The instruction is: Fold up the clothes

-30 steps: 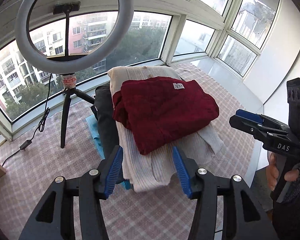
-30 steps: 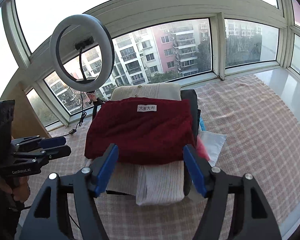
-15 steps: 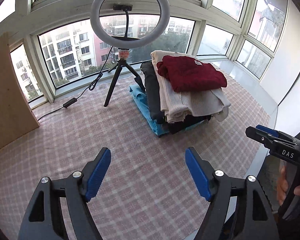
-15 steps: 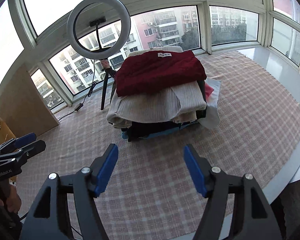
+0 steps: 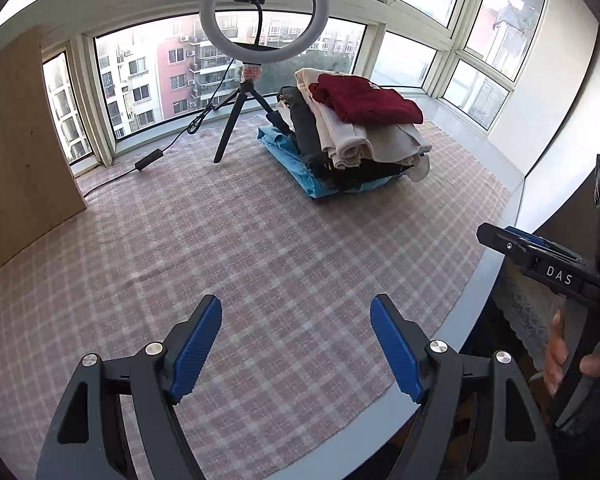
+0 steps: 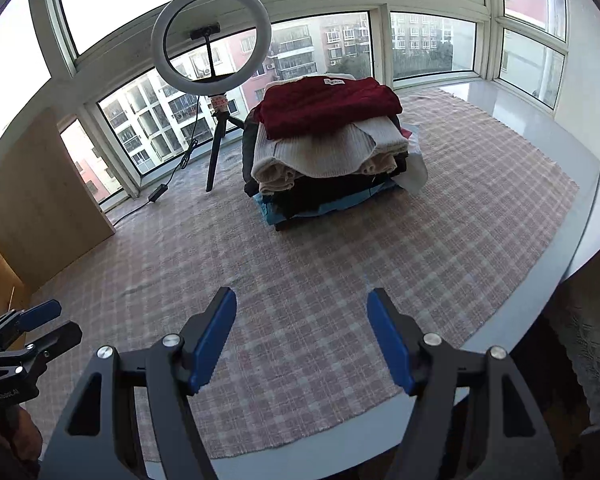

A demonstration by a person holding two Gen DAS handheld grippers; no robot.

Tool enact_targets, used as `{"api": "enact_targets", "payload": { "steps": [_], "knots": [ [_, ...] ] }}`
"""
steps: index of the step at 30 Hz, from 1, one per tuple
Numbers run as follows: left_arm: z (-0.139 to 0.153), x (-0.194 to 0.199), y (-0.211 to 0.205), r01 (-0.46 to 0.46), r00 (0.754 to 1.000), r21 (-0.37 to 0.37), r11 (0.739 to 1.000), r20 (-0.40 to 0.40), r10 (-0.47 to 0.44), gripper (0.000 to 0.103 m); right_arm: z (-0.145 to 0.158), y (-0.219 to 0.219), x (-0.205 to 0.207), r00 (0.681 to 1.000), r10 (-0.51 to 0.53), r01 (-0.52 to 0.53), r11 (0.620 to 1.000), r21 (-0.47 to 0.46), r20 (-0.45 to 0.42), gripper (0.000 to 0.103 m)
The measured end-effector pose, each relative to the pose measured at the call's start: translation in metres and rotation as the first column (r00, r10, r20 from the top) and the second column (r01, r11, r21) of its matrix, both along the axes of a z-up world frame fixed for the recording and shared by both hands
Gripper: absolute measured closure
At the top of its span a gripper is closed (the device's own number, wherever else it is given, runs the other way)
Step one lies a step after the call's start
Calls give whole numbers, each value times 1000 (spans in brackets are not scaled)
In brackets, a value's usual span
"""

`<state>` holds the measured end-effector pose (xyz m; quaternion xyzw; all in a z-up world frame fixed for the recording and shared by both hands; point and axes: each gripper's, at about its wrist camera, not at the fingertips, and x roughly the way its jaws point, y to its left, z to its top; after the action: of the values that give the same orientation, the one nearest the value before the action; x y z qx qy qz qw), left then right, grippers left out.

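A pink-and-white checked cloth point(image 5: 260, 248) covers the table, whose bare grey edge point(image 6: 540, 272) runs along its right side. Toward the far edge sits a stack of folded clothes point(image 6: 328, 152), dark red knitted sweater point(image 5: 364, 102) on top, beside a white ring light on a black tripod point(image 5: 256, 40). Near the front edge, the left gripper point(image 5: 296, 340) and right gripper point(image 6: 300, 336) hover with blue-padded jaws parted, grasping nothing, the left's having just widened.

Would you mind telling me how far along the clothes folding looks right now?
Done: a folded pile sits on the checked cloth, the red sweater on top. In hand: nothing; the left tongs and right tongs are open and empty. Left: no unfolded garment is in view.
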<state>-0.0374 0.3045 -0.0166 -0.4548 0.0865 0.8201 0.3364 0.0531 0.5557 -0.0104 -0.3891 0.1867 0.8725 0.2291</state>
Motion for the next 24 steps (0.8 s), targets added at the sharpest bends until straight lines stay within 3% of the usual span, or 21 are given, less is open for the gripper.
{"api": "enact_targets", "payload": {
  "steps": [12,24],
  "knots": [
    [16,20,-43,13,998,15,1000,-66,-12,28,21,-70,24,997,-71,71,988,136,-5,36],
    [49,33,-131,-164,972,68,984,-160,172,27,50,-128,15,998,37,-25,978,206,-53,36]
  ]
}}
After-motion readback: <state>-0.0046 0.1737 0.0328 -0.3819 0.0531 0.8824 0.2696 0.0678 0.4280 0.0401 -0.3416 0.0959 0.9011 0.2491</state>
